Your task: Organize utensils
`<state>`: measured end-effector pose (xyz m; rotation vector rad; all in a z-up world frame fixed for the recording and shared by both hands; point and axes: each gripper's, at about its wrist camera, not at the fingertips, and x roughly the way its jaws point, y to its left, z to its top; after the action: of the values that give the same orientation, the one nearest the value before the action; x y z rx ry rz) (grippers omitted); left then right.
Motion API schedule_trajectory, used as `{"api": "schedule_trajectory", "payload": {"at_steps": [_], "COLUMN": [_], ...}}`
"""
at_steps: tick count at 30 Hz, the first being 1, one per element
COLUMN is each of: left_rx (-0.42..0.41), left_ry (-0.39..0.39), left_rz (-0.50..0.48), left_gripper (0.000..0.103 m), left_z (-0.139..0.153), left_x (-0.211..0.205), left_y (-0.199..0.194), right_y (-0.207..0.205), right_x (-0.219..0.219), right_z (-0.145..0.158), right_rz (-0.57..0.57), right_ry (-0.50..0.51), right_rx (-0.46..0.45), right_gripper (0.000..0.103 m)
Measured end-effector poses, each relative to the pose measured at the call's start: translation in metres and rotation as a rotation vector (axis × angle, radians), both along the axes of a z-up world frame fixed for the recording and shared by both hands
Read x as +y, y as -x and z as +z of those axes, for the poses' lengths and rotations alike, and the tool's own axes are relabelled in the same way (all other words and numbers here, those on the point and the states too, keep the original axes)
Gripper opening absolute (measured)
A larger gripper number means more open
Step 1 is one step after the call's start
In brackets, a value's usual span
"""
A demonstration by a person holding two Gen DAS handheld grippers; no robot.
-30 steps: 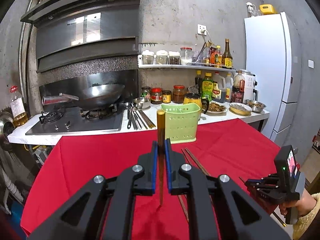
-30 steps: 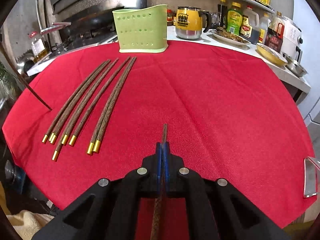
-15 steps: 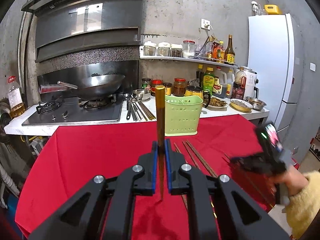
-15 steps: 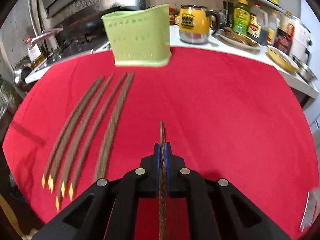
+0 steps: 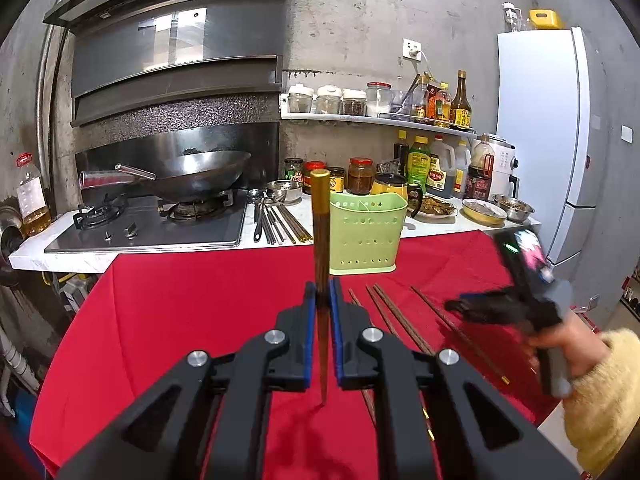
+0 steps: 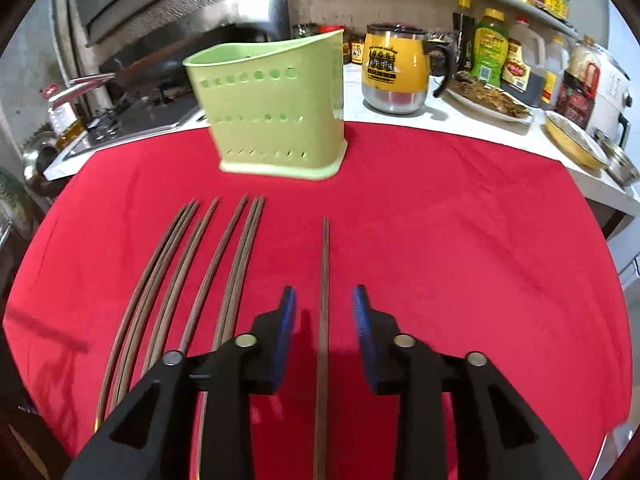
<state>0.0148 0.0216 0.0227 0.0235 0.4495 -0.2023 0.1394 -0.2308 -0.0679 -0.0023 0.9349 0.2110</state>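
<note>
Red-clothed bench [image 6: 460, 240], stove and jars behind. Green holder [image 6: 276, 120] shows no chopstick tops above its rim — contents can't be confirmed. Left hand-held gripper [image 5: 323, 304] clamps one chopstick [image 5: 320, 216] upright. Right hand-held gripper [image 6: 324, 312] spread wide, gripping nothing, straddling a lone chopstick [image 6: 325, 264] on the cloth. Loose chopsticks [image 6: 208, 264] beside it — most work remains.

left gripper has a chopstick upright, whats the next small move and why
Probably carry the left gripper forward until the chopstick it clamps hangs over the green holder, then lower it in. The stick already stands upright, tip down, and the holder's top is open. The right gripper is open, one chopstick lying between its jaws.
</note>
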Motion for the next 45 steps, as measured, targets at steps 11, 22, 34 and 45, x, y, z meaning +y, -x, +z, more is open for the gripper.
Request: {"api": "schedule_trajectory", "payload": {"at_steps": [11, 22, 34, 45], "left_rx": [0.006, 0.005, 0.001, -0.009], "left_ry": [0.002, 0.000, -0.003, -0.010], "left_rz": [0.014, 0.020, 0.018, 0.008], "left_gripper": [0.007, 0.007, 0.007, 0.007], "left_z": [0.000, 0.000, 0.000, -0.002], "left_x": [-0.001, -0.003, -0.005, -0.006], "left_y": [0.007, 0.007, 0.008, 0.009], "right_y": [0.098, 0.133, 0.143, 0.105], "right_x": [-0.009, -0.009, -0.024, -0.017], "right_z": [-0.019, -0.030, 0.076, 0.170], "right_rz": [-0.006, -0.014, -0.039, -0.010], "right_ry": [0.023, 0.044, -0.055, -0.034], "right_rx": [-0.044, -0.079, -0.331, -0.517], "right_gripper": [0.030, 0.013, 0.007, 0.007]}}
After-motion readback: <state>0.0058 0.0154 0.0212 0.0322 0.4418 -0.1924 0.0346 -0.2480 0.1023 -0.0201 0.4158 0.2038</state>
